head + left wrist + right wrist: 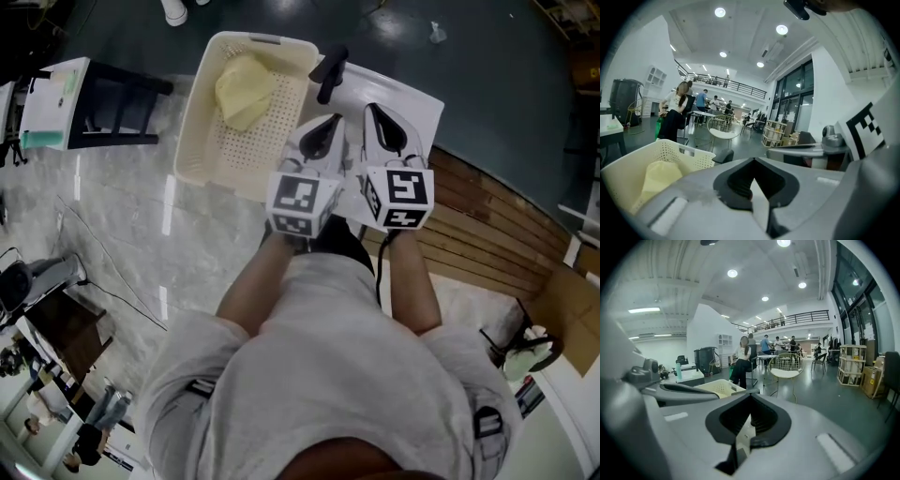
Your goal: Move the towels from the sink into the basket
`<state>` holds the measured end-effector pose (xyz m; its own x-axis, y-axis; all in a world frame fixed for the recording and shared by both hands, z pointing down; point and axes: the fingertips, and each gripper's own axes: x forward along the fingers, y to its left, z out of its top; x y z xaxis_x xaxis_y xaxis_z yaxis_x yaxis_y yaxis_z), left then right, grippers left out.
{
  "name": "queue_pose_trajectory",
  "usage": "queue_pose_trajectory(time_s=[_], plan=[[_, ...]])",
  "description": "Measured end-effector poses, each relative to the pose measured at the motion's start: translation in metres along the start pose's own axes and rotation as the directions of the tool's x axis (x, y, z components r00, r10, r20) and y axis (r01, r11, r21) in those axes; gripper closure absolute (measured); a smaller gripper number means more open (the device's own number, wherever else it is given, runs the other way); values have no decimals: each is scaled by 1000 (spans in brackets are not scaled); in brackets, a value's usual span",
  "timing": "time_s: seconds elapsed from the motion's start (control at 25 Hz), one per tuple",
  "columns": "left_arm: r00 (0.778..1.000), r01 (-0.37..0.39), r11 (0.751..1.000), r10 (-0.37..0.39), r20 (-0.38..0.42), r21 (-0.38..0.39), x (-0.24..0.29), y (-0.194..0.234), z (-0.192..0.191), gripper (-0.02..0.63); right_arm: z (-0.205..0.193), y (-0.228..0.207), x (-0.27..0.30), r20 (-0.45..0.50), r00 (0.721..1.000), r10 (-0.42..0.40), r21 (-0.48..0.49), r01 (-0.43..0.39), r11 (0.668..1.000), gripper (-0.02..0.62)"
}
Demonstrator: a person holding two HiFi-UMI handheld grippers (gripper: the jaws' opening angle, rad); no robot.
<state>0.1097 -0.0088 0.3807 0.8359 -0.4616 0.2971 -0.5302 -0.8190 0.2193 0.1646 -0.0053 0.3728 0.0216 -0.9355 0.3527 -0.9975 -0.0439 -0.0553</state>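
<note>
Head view: the yellow towel (246, 89) lies in the basket (202, 141), with the left gripper (323, 131) and right gripper (382, 127) by the sink (420, 105); left gripper view: fingers (738, 183) clenched, empty; right gripper view: likewise clenched on nothing, so reaching in shut would probably only shove any remaining towel.

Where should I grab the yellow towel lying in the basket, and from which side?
Probably pinch the raised fold at the top of the yellow towel, coming straight down from above. It lies bunched in a heap at the far end of the basket, whose walls block any sideways approach.
</note>
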Motion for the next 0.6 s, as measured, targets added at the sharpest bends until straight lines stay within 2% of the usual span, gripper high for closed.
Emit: queue_pose_trajectory(time_s=[0.28,0.6], plan=[[998,23,1000,-25,-55,-20,18,-19,-25,586,-24,-22,0,-37,999,-14,34,15,999,589],[990,-8,996,-5,-143,-91,24,-20,-78,586,-75,-25,17,-132,991,36,68,-27,997,589]])
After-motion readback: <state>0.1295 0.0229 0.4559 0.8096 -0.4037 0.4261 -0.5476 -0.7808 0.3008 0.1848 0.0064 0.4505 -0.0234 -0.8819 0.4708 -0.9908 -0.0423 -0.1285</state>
